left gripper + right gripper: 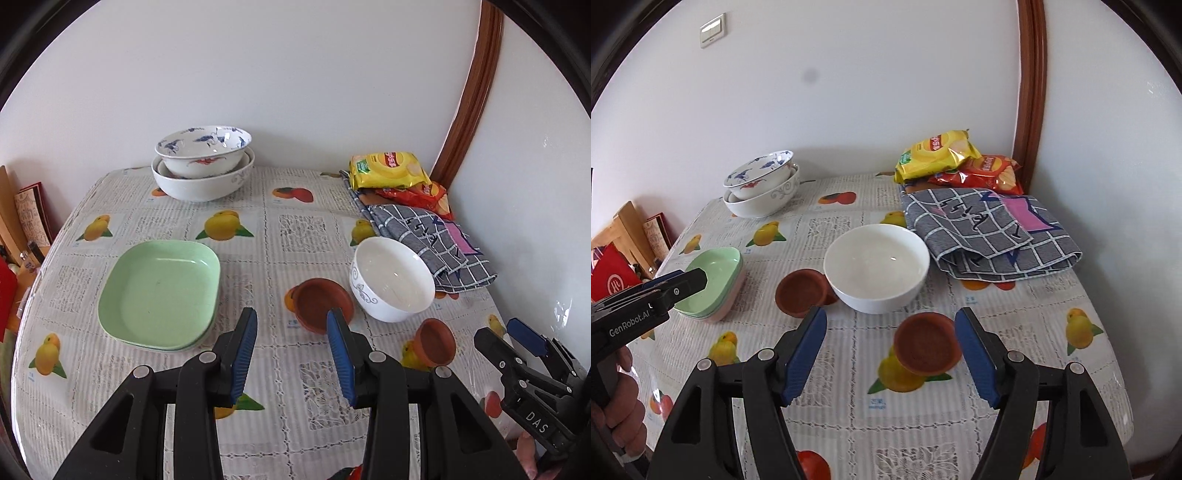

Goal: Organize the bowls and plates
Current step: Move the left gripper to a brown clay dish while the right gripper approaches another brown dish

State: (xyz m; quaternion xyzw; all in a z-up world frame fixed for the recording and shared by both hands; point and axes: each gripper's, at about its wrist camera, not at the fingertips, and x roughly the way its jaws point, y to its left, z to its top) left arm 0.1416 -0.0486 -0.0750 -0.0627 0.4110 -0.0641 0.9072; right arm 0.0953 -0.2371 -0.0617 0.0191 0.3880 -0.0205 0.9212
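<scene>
My left gripper [292, 317] is open over the table with nothing between its blue pads. Left of it lies a stack of green plates [159, 291]; just beyond its right finger are stacked brown saucers [321, 301]. A white bowl [391, 277] stands behind them. My right gripper [890, 317] is open. A single brown saucer [925, 345] lies on the table between and below its fingers, untouched by the pads. At the back, a blue-patterned bowl [759, 168] sits inside a larger white bowl [761, 203]. The right wrist view also shows the left gripper [701, 277] near the green plates [713, 284].
Two chip bags [938, 151] and a folded grey checked cloth [990, 229] fill the back right corner by a wooden door frame [1030, 92]. The fruit-patterned table [857, 398] meets white walls behind and right. A red box [611, 280] and wooden board stand past its left edge.
</scene>
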